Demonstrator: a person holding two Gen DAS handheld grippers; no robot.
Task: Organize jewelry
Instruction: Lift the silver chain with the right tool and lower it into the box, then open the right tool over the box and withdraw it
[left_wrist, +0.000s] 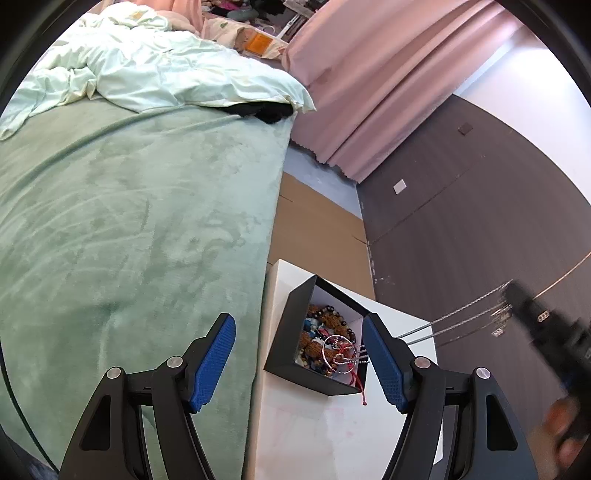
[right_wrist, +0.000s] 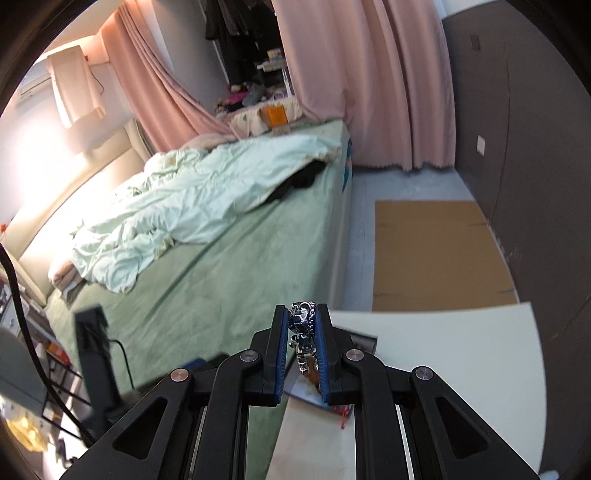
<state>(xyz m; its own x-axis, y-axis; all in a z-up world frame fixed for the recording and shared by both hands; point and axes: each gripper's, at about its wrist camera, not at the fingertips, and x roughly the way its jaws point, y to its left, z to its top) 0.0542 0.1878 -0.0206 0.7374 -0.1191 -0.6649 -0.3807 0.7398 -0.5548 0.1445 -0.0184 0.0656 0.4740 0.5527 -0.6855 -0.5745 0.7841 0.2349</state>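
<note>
A black box (left_wrist: 282, 325) with a white inside stands on a small white table (left_wrist: 325, 435). It holds beaded bracelets (left_wrist: 325, 321), a silver bangle (left_wrist: 327, 349) and a red cord. My left gripper (left_wrist: 299, 363) hovers open before the box, one blue pad over the bed and the other at the box's right corner. My right gripper (left_wrist: 543, 328) is blurred at the right edge, and thin silver chains (left_wrist: 461, 321) stretch from it toward the box. In the right wrist view my right gripper (right_wrist: 302, 314) is shut on a silver chain necklace (right_wrist: 303, 325) with a dark round charm, above the box's edge (right_wrist: 364, 341).
A bed with a green blanket (left_wrist: 129, 221) and a pale crumpled duvet (left_wrist: 166, 66) borders the table on the left. Flat cardboard (right_wrist: 436, 254) lies on the floor beyond the white table (right_wrist: 461, 369). Pink curtains (right_wrist: 369, 81) and a dark wall stand behind. A blurred black upright object (right_wrist: 92, 354) shows at the left.
</note>
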